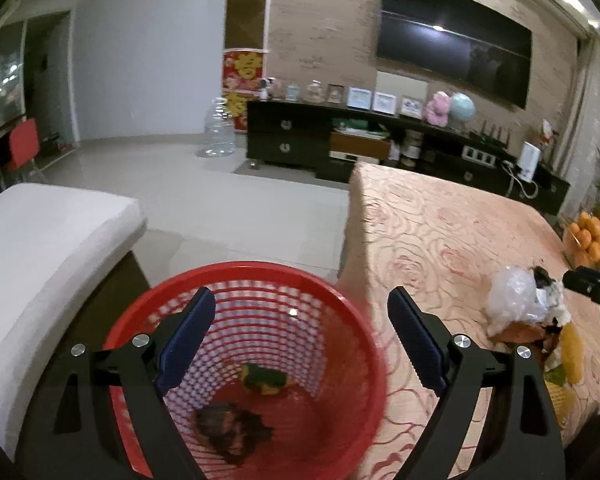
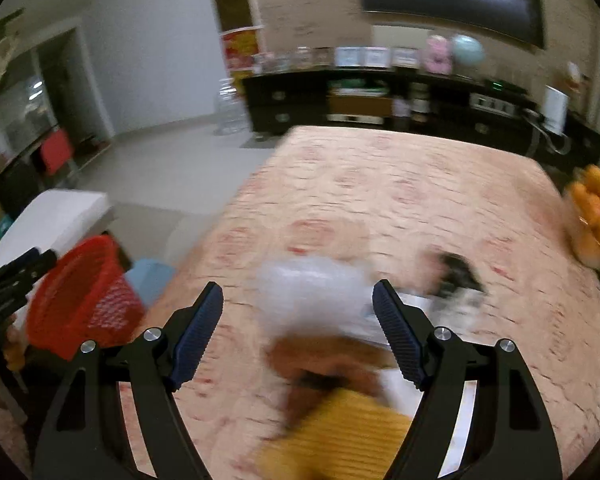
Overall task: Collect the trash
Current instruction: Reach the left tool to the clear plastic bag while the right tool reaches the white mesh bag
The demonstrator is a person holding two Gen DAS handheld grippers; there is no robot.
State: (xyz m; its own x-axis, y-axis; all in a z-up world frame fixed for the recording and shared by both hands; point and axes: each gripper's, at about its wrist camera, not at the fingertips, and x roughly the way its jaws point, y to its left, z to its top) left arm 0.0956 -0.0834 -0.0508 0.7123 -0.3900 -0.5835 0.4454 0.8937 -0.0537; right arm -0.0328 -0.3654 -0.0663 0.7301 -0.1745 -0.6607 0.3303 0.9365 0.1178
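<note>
Left hand-held gripper wide above red basket, right hand-held gripper wide over trash pile

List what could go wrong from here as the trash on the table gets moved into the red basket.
1. The trash pile mixes a crumpled plastic bag with small scraps, so the open right gripper may lift only part of it.
2. The red basket sits beside and below the table edge; scraps could drop on the floor in between.
3. The open left gripper hovers over the basket and could bump the incoming gripper.
</note>
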